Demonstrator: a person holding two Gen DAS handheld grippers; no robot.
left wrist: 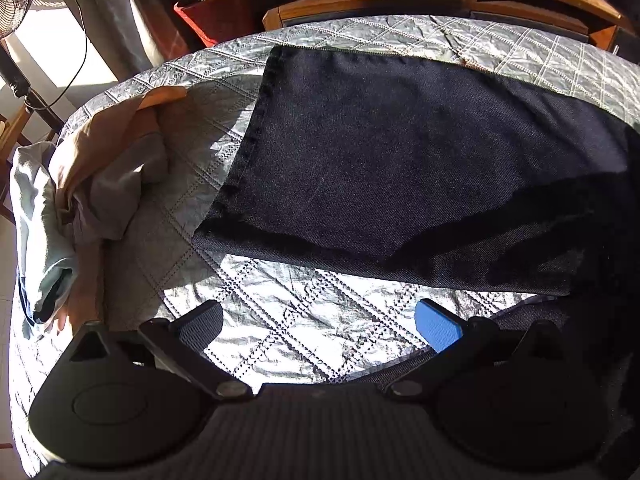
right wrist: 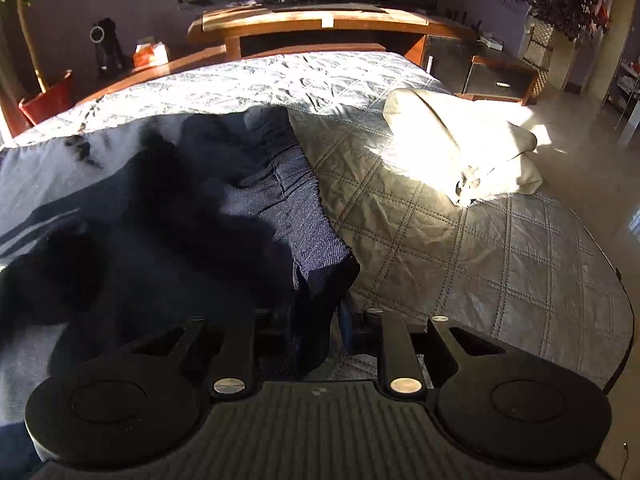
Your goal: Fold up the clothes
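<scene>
Dark denim jeans [left wrist: 400,160] flat across the middle of the quilted, silver-grey tabletop [left wrist: 132,240], one straight hem toward the left edge, the long side reaching almost to the far edge. Hard sunlight and deep shadow over the cloth.

Left gripper [left wrist: 320,324] spread wide, nothing between the blue pads [left wrist: 438,330]. Tilted steeply down over a bare strip of quilt along the near edge, just short of the jeans' nearest side and not touching them.

Right gripper [right wrist: 320,316] drawn close on a bunched fold of the jeans [right wrist: 160,220], dark denim filling the narrow gap between the two fingers. Pads themselves hidden behind the cloth. Pinch taken at the right-hand end of the garment, close to the near edge, with a stitched seam and a frayed edge running away from the grip. Rest of the denim rumpled and partly lifted off to the left.

Loose heap of tan and pale grey clothes [left wrist: 100,168] at the left edge, near the jeans but apart from them. Cream folded garment [right wrist: 460,148] in bright sun by the far right edge, well apart from the denim.

Beyond the far edge, a wooden unit [right wrist: 320,20] and a red plant pot [left wrist: 216,12].
</scene>
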